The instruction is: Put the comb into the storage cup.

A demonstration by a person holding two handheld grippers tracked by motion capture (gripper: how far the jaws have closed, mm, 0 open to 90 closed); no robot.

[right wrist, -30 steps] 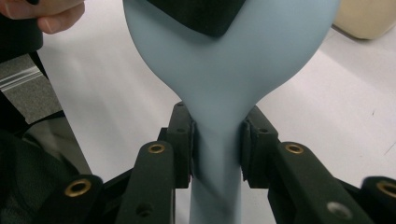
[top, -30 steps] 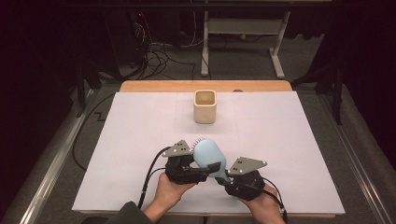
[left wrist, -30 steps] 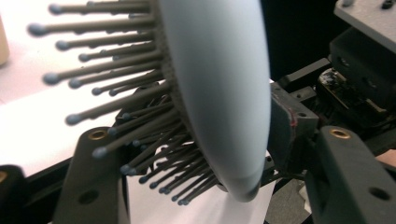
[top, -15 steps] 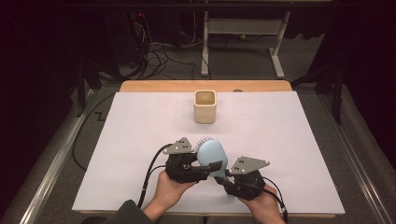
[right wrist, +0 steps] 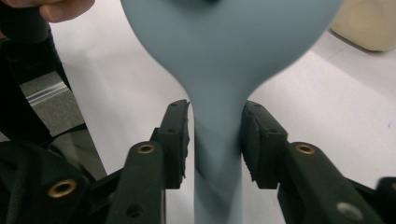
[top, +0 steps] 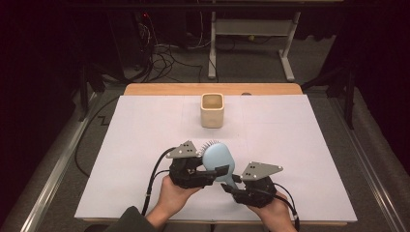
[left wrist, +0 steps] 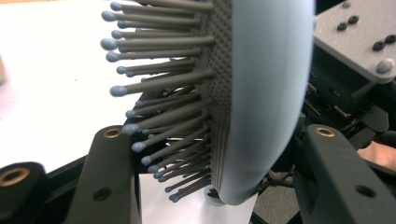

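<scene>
The blue hairbrush (top: 218,159) is held above the near middle of the table (top: 309,145). The left gripper (top: 205,169) is clamped on its head. The right gripper (top: 231,186) brackets the handle, jaws just opening, pads slightly off. A cup (top: 212,110) stands well beyond, with bare sheet all around.

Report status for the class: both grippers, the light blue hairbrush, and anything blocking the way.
Left gripper shut on light blue plastic hairbrush head. Right gripper jaws just opened, flanking the handle with gaps. Beige square cup beyond, nothing between.
</scene>
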